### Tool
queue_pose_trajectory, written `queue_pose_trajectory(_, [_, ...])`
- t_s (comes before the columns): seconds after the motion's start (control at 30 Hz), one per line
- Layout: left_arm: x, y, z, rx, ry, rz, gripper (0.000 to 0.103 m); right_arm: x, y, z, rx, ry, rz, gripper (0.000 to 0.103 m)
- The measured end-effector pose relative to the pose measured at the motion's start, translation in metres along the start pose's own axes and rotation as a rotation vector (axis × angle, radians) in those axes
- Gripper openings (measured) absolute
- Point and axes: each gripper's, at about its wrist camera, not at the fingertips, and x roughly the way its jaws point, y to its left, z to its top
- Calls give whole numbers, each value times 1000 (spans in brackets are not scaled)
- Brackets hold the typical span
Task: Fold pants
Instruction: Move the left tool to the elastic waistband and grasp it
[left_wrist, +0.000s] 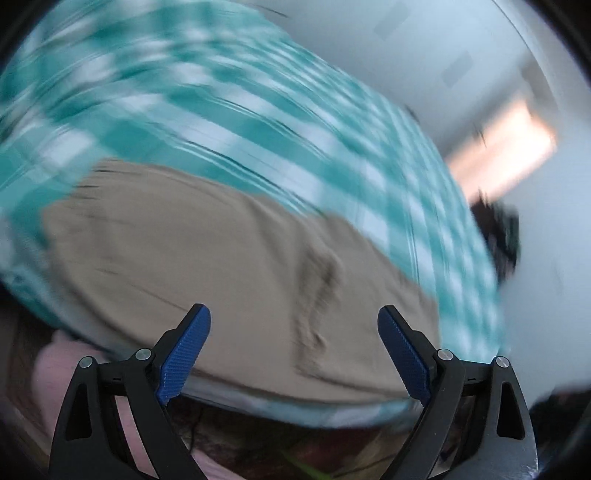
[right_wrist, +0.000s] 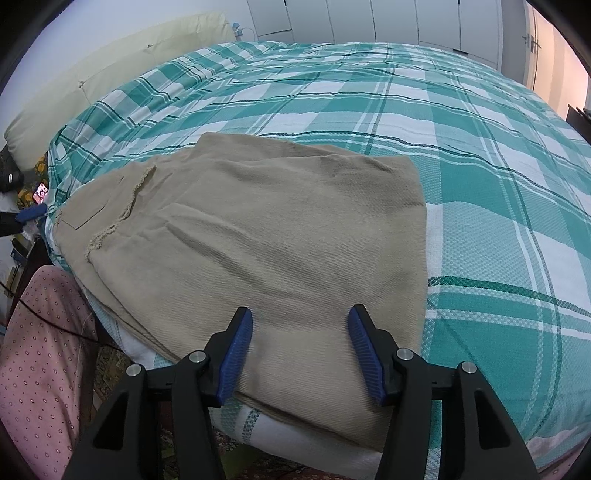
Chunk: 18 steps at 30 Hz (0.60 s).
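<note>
On bed (right_wrist: 480, 184), pants (right_wrist: 277, 229) folded into compact stack; my right claw (right_wrist: 301, 350) and left claw (left_wrist: 293, 354) open, empty; maybe tidy-up left.

- Pants (right_wrist: 266, 229): showing plain khaki-beige.
- Bedspread (right_wrist: 480, 147): showing teal-and-white plaid.
- Gripper pads (right_wrist: 236, 354): showing blue.
- Garment (right_wrist: 40, 350): showing pink, dotted.
</note>
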Motion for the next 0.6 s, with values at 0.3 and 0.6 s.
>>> queue_pose_trajectory(0.3, [-24,148,19,-431,-14,2,73,1,3,1,4,1,4,59])
queue_pose_trajectory(0.6, [9,154,16,-441,27,11,51,2,3,1,10,1,8,59])
